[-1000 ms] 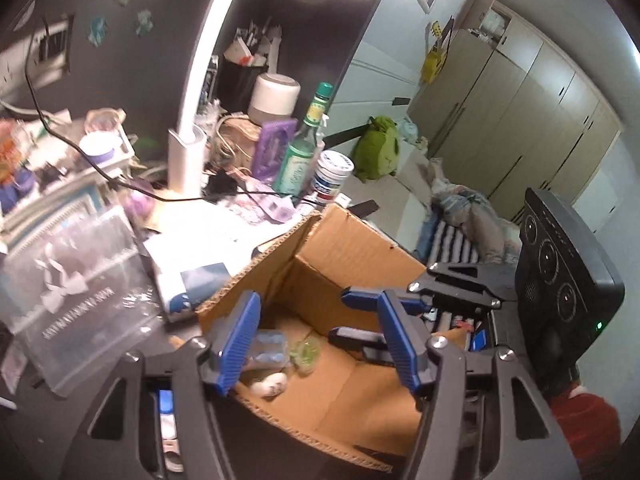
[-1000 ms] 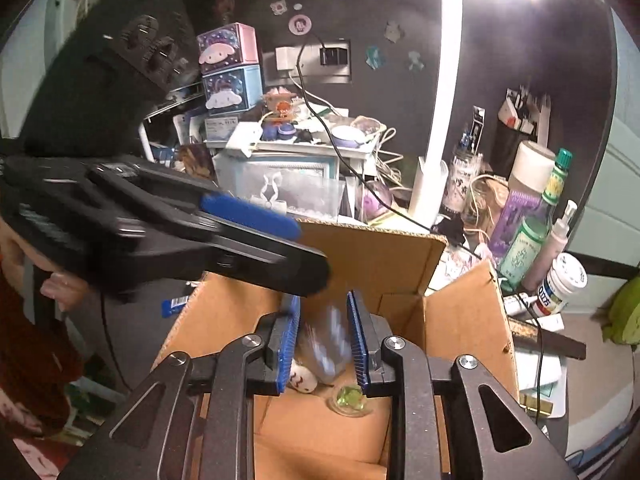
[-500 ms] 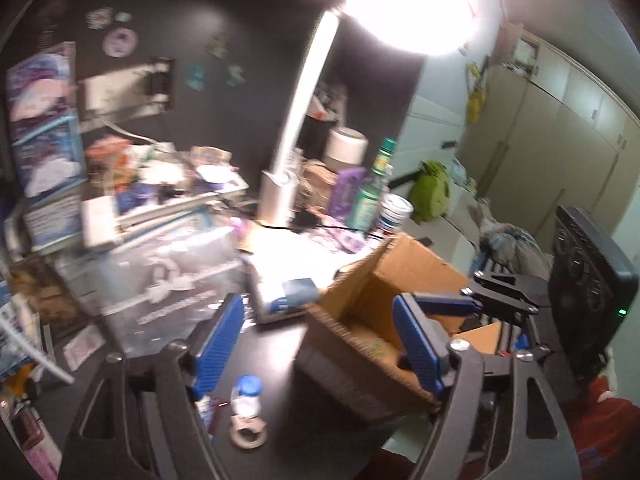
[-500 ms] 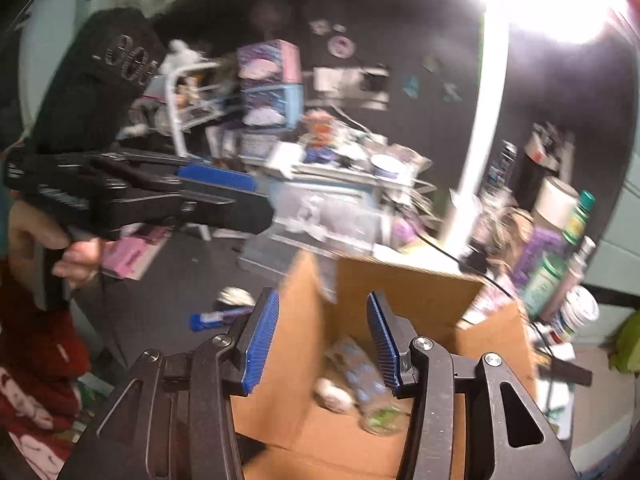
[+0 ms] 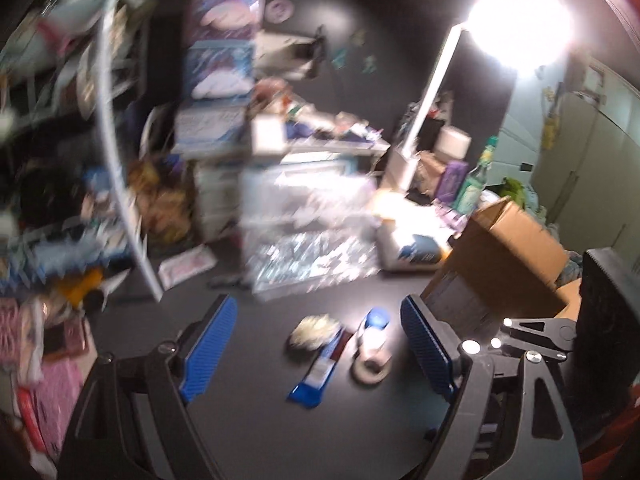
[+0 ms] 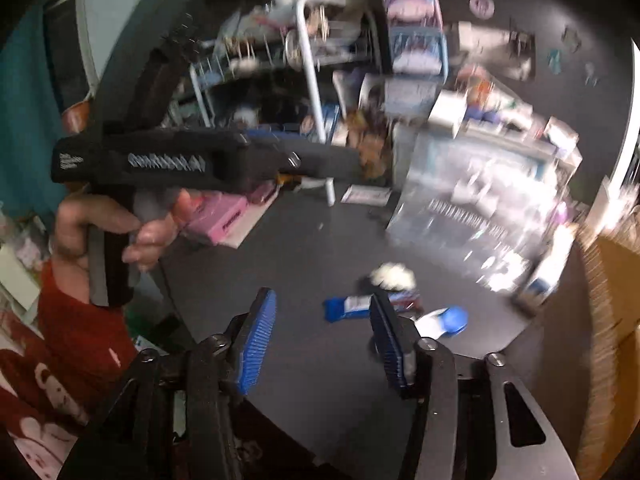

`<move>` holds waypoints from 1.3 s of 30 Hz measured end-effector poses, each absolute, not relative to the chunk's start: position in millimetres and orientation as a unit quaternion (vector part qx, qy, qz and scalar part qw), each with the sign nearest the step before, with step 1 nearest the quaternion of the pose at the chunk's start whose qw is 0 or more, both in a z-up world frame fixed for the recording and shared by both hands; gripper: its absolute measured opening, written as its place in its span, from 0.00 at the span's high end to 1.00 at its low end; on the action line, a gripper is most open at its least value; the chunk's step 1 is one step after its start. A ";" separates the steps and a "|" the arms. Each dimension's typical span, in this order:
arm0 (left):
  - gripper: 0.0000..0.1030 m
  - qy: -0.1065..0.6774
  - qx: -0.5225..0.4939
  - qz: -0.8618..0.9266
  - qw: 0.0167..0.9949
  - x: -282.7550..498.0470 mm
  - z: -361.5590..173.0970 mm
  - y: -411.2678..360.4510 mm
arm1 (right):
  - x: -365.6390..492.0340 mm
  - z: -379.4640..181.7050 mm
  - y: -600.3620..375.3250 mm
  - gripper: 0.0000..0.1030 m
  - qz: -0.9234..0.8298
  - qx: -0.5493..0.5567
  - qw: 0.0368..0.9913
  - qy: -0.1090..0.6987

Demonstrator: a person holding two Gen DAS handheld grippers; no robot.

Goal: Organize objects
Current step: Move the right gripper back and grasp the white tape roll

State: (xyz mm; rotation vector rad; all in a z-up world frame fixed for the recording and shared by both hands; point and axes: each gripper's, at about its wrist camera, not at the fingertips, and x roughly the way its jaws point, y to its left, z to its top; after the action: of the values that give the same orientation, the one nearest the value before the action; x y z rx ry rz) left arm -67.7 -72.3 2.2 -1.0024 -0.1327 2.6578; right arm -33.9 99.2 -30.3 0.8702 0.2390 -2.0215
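Observation:
My left gripper (image 5: 320,328) is open and empty above the black table. Between its fingers lie a blue packet (image 5: 318,372), a white fluffy item (image 5: 314,330), a small blue-capped bottle (image 5: 374,328) and a tape roll (image 5: 372,368). The cardboard box (image 5: 504,256) stands to the right. My right gripper (image 6: 324,320) is open and empty; ahead of it lie the blue packet (image 6: 348,307), the fluffy item (image 6: 392,276) and the bottle (image 6: 444,320). The box edge (image 6: 608,320) shows at right. Both views are motion-blurred.
A clear plastic container (image 5: 308,232) sits behind the loose items. A white lamp post (image 5: 420,120), bottles (image 5: 476,184) and cluttered shelves (image 5: 216,80) line the back. Pink packs (image 6: 224,216) lie at the table's left. The other handheld gripper (image 6: 168,160) crosses the right wrist view.
Both grippers swung left, away from the box interior, to the loose items on the table. The right gripper let go of a clear item into the box and opened wider.

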 end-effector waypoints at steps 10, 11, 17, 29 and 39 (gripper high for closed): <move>0.20 -0.071 -0.401 0.905 0.123 -53.0 -58.2 -98.9 | -59.8 -131.0 89.5 0.45 -0.842 0.398 0.338 0.134; 0.20 -0.073 -0.403 0.904 0.122 -52.4 -60.1 -99.6 | -64.0 -134.9 90.3 0.45 -0.842 0.403 0.334 0.130; 0.20 -0.076 -0.405 0.903 0.123 -52.6 -59.2 -96.0 | -81.0 -144.6 87.5 0.46 -0.844 0.406 0.320 0.143; 0.21 -0.079 -0.430 0.877 0.199 -54.5 -53.1 -74.5 | -65.7 -125.1 80.1 0.63 -0.832 0.379 0.379 0.146; 0.55 -0.077 -0.427 0.853 0.289 -48.6 -8.9 -45.4 | -18.0 -48.8 68.2 0.63 -0.831 0.284 0.449 0.166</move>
State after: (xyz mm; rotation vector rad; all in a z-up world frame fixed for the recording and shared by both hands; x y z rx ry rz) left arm -48.6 -45.4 -8.9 -1.1400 -0.2044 2.2783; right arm -18.0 68.2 -48.8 0.7024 0.4094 -2.0542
